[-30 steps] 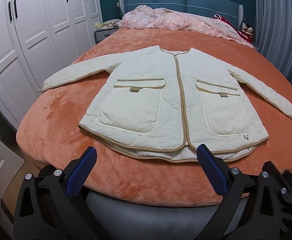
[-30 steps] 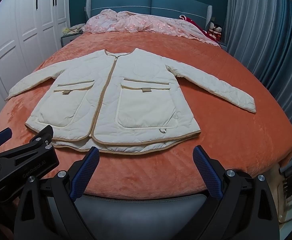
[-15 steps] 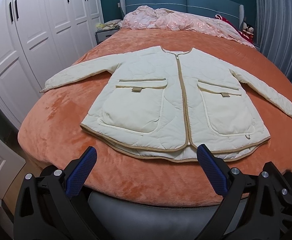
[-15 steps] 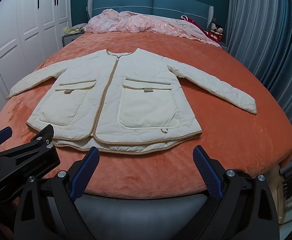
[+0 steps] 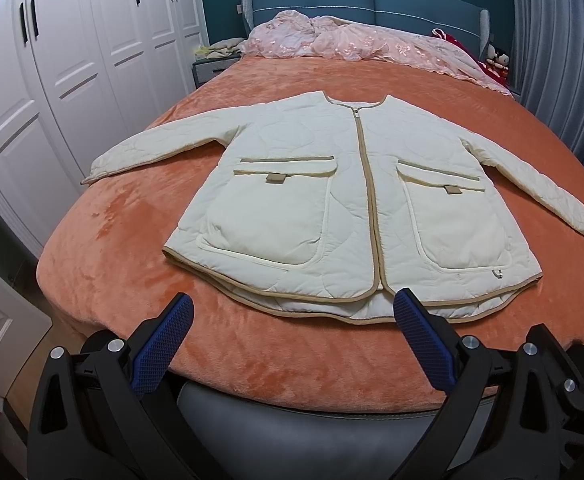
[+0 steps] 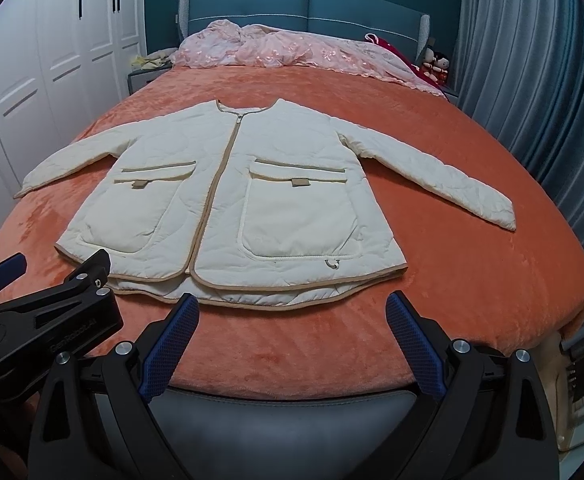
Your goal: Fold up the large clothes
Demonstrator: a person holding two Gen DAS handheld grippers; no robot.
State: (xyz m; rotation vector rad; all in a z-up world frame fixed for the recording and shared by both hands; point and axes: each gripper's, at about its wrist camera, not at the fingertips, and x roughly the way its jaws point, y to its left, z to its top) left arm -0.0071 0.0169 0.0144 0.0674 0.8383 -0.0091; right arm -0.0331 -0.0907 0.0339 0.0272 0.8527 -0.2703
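Note:
A cream quilted jacket (image 5: 332, 200) with tan trim lies flat and face up on the orange bed cover (image 5: 111, 248), zipped, both sleeves spread out to the sides. It also shows in the right wrist view (image 6: 231, 200). My left gripper (image 5: 292, 312) is open and empty, just short of the jacket's hem at the bed's near edge. My right gripper (image 6: 292, 312) is open and empty, also just short of the hem. The left gripper's body (image 6: 43, 320) shows at the left of the right wrist view.
A pink bedspread (image 5: 352, 44) is heaped at the blue headboard (image 5: 372, 0). White wardrobes (image 5: 51, 60) stand to the left, blue curtains (image 6: 532, 60) to the right. A nightstand (image 5: 211, 68) sits beside the bed head. The bed's dark padded foot edge (image 5: 292, 428) lies under my grippers.
Both grippers have moved slightly forward and up toward the bed; the jacket sits a little lower and nearer in view. The jacket itself has not moved.

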